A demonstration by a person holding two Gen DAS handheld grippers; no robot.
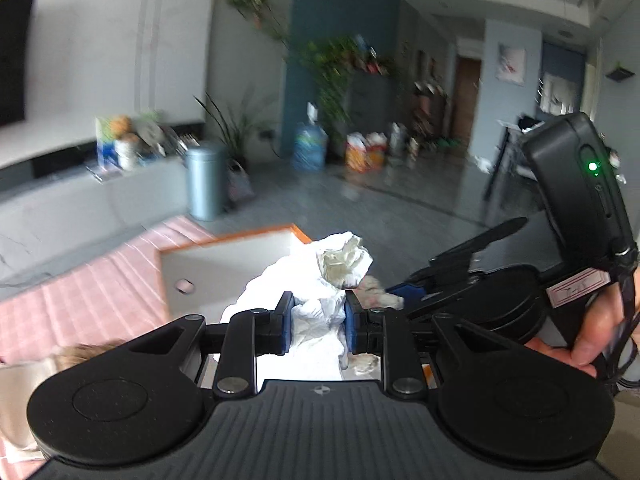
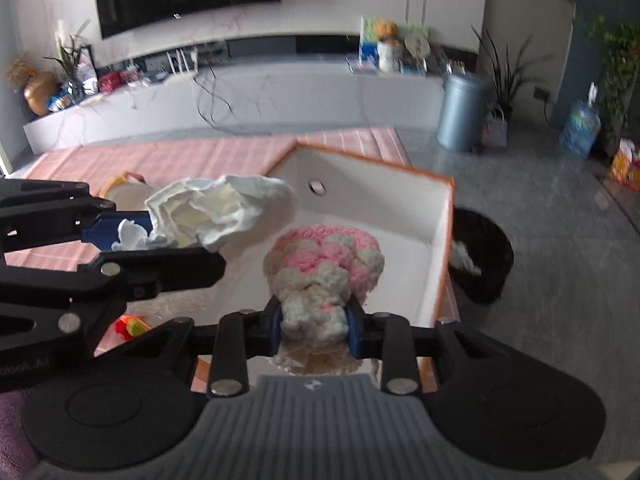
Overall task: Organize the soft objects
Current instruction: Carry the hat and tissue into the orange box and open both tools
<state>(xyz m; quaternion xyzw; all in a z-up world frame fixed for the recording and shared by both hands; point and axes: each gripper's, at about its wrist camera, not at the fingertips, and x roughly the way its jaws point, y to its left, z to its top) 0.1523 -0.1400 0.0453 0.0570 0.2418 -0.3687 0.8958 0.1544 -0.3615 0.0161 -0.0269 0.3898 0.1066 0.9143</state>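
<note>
**A:** What is the left gripper (image 1: 316, 322) doing?

**B:** Its blue pads are pinching a crumpled white cloth (image 1: 320, 300), and the cloth is bunching up between them and spilling forward past the fingertips. From the right wrist view the same cloth (image 2: 220, 210) is hanging above the near-left corner of the white bin.

**A:** And the right gripper (image 2: 316, 326)?

**B:** It is clamping a pink-and-cream crocheted piece (image 2: 322, 264) between its pads, the yarn bulging out in front of the fingers. The piece is hovering over the inside of the bin (image 2: 400, 216), though I cannot tell whether it is touching the floor of it.

**A:** Where is the bin sitting?

**B:** The white bin with an orange rim (image 1: 256, 234) is resting on a pink checked tablecloth (image 2: 180, 156), near the table's far right corner. The two grippers are working just beside each other, the right one (image 1: 404, 292) showing at the left camera's right edge.

**A:** Anything further out?

**B:** A dark basket (image 2: 484, 256) is standing on the grey floor just beside the bin's right wall, and a pale blue cylindrical can (image 2: 460, 110) is standing further back.
</note>
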